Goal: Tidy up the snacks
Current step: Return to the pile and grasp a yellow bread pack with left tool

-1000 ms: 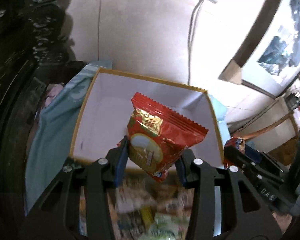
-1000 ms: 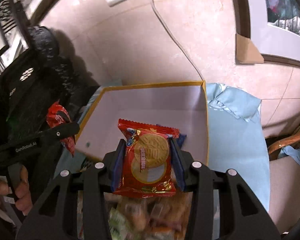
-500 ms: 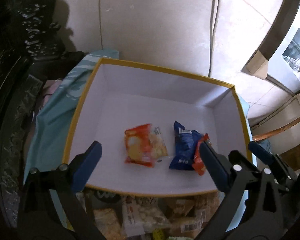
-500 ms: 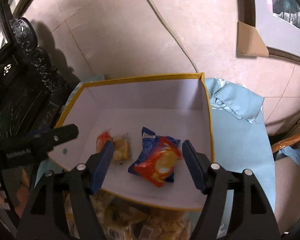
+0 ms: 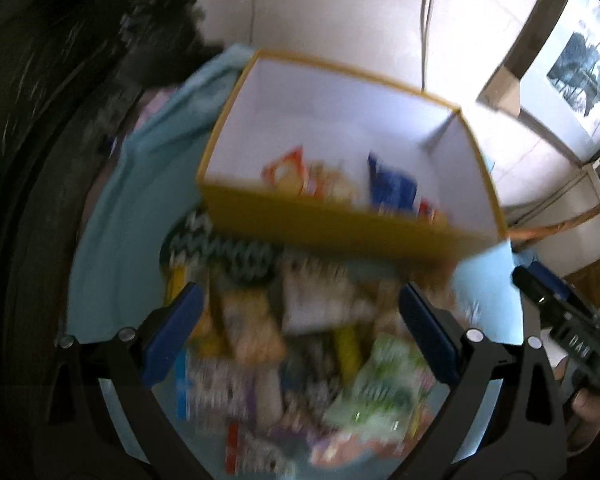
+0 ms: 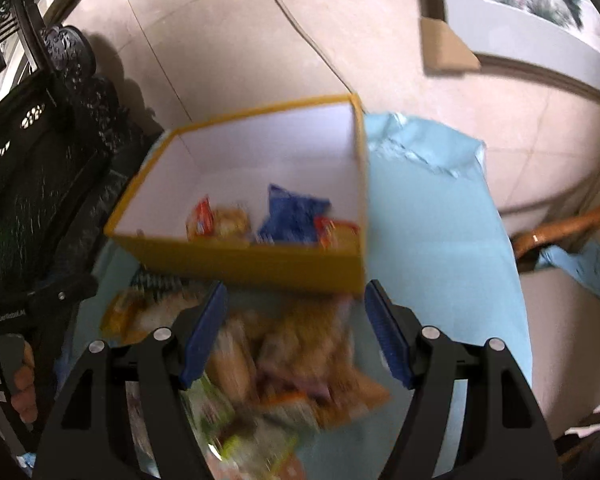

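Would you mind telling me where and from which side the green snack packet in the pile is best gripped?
Probably by its upper edge, coming from above. The green packet lies flat on top of the pile in front of the yellow box, so that free edge gives the open left claw something thin to pinch. Blur hides its seams.

blur: snack pile (image 5: 300, 344) – labels unreadable | box (image 6: 260, 264) contents perhaps half-hidden

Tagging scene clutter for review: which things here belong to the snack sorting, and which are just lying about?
Part of the job:
- yellow box
- blue packet and red packets inside it
- loose snack pile
- left tongs, right tongs, both open and empty

Lying about:
- wall cable
- wicker chair
- framed picture
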A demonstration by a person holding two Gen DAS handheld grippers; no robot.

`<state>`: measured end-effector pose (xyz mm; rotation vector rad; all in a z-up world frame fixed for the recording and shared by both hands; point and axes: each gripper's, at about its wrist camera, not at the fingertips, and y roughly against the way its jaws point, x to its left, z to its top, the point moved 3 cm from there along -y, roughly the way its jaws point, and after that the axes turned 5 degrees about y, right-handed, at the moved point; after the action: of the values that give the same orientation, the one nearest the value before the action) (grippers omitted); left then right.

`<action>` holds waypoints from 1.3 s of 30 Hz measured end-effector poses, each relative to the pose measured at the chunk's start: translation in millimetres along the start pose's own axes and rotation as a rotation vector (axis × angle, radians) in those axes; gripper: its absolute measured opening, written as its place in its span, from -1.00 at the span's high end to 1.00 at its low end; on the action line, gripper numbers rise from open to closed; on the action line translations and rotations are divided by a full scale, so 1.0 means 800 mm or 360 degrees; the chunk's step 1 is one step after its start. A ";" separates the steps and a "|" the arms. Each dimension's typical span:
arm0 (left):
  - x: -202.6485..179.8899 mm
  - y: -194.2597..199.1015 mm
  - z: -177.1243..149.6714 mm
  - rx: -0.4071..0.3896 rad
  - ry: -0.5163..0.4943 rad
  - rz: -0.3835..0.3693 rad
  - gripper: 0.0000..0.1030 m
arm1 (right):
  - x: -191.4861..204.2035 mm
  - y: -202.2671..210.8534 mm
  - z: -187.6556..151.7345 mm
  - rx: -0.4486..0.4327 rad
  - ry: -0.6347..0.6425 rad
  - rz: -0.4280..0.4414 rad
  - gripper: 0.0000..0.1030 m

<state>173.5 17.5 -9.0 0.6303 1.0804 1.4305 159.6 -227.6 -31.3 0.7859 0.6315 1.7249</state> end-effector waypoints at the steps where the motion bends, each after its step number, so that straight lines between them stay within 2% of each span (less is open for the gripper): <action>1: 0.006 -0.001 -0.012 0.0021 0.0010 0.0003 -0.93 | -0.004 0.003 -0.013 0.0017 -0.0009 -0.0003 -0.39; 6: 0.040 -0.011 -0.079 0.0124 0.0060 0.0061 -0.93 | -0.010 0.008 -0.067 0.0115 0.0002 -0.0029 -0.39; 9: 0.063 -0.014 -0.100 0.0156 0.0104 0.0108 -0.93 | -0.012 0.009 -0.088 0.0168 -0.0020 -0.0023 -0.39; 12: 0.085 -0.013 -0.105 0.0168 0.0166 0.0135 -0.93 | -0.006 0.010 -0.095 0.0206 -0.0017 0.0012 -0.39; 17: 0.091 -0.013 -0.101 0.0142 0.0196 0.0121 -0.93 | -0.001 0.015 -0.102 0.0205 -0.0019 0.0015 -0.39; 24: 0.095 -0.039 -0.083 0.0162 0.0220 0.0152 -0.93 | -0.004 0.021 -0.100 0.0198 -0.0026 0.0021 -0.39; 31: 0.115 -0.057 -0.038 0.0161 0.0359 0.0161 -0.93 | -0.002 0.005 -0.085 0.0201 -0.0033 0.0038 -0.39; 34: 0.124 -0.079 -0.018 0.0187 0.0396 0.0205 -0.93 | 0.008 -0.010 -0.077 0.0217 0.0007 0.0048 -0.39; 37: 0.134 -0.110 -0.004 0.0253 0.0461 0.0205 -0.80 | 0.014 -0.027 -0.070 0.0248 0.0014 0.0076 -0.39; 39: 0.136 -0.127 0.000 0.0294 0.0467 0.0195 -0.35 | 0.015 -0.035 -0.067 0.0263 0.0014 0.0084 -0.39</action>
<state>201.5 111.9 -121.0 0.6391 1.4378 1.5744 132.7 -210.0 -84.0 0.9176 0.7730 1.7402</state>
